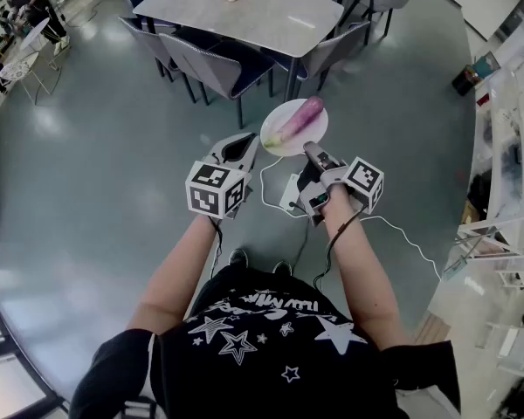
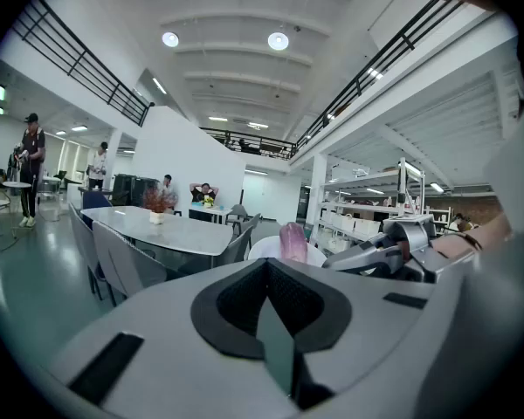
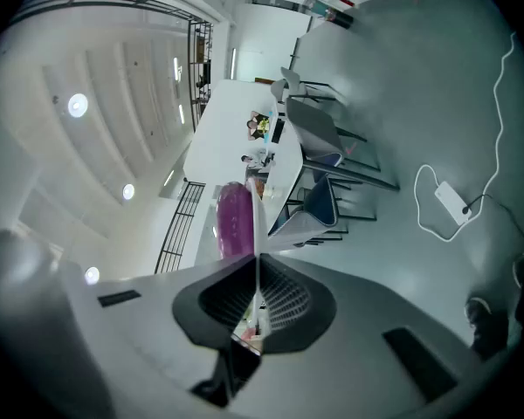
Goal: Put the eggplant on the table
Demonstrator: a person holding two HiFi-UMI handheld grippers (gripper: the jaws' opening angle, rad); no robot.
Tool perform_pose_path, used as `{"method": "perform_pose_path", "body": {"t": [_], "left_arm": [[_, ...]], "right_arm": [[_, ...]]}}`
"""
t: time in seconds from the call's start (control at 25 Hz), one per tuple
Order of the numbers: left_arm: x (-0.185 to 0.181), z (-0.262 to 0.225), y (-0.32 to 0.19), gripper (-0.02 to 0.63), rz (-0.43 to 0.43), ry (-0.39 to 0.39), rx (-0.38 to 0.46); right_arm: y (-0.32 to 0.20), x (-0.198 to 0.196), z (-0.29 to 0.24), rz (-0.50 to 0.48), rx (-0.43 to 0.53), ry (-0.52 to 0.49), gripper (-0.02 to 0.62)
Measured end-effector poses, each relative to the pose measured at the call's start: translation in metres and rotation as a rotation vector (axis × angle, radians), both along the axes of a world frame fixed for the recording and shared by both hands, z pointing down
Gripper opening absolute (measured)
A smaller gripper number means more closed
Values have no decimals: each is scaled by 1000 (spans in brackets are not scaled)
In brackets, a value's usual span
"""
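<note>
**Eggplant on a plate, table not yet reached**

Closest under my head camera is the black star-print shirt (image 1: 262,339), with both forearms reaching out from it. On my left, the left gripper (image 1: 237,149) has its jaws pressed together on nothing. It hangs just beside the plate, I'd guess as a spare ready to steady things. To its right is the white plate (image 1: 275,140), held out level above the floor. The purple eggplant (image 1: 302,114) lies across it, just ahead of the right gripper's tips. The right gripper (image 1: 311,152) pinches the plate's near rim edge-on, with the thin white lip clamped between its pads. That is a one-sided hold, so I judge the plate is held flat to stop the eggplant rolling. Right of that gripper a white cable (image 1: 402,234) trails on the floor. The grey table (image 1: 244,11), ringed by chairs (image 1: 218,64), stands well ahead of both grippers, so the carry comes first
</note>
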State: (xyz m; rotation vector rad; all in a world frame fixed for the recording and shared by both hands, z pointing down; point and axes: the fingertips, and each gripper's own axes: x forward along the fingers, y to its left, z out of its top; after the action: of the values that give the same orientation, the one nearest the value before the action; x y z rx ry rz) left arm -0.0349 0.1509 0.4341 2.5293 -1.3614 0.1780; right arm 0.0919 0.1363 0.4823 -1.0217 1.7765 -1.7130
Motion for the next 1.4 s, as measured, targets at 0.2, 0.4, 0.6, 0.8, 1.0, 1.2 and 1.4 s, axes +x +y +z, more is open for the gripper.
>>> {"method": "perform_pose_path", "body": {"t": [0.2,0.4,0.6,0.8,1.0,1.2,1.4], "left_arm": [[-9,5,-10,8,-4,-15,-8],[-11,1,-12,8,-1,-25,4],[-14,-1,-12,8,-14,-17,2],[-14,-5,-10,8,-13,-11,3],[-10,-2,-8,8,0,-7,0],[-9,5,-11,8,18,2,-3],[-12,8,-13,8,31,7,-7]], "right_arm": [[-7,1,11,90,-46,-91,18],[-6,3,19,105,-92,-69,18],[-7,5,21,111,-107,-57,18],[-5,3,18,106,-106,-52,18],[-1,7,19,117,-97,-54,18],[-3,9,18,134,-67,-60,18],[-6,6,13,144,-39,-66,18]]}}
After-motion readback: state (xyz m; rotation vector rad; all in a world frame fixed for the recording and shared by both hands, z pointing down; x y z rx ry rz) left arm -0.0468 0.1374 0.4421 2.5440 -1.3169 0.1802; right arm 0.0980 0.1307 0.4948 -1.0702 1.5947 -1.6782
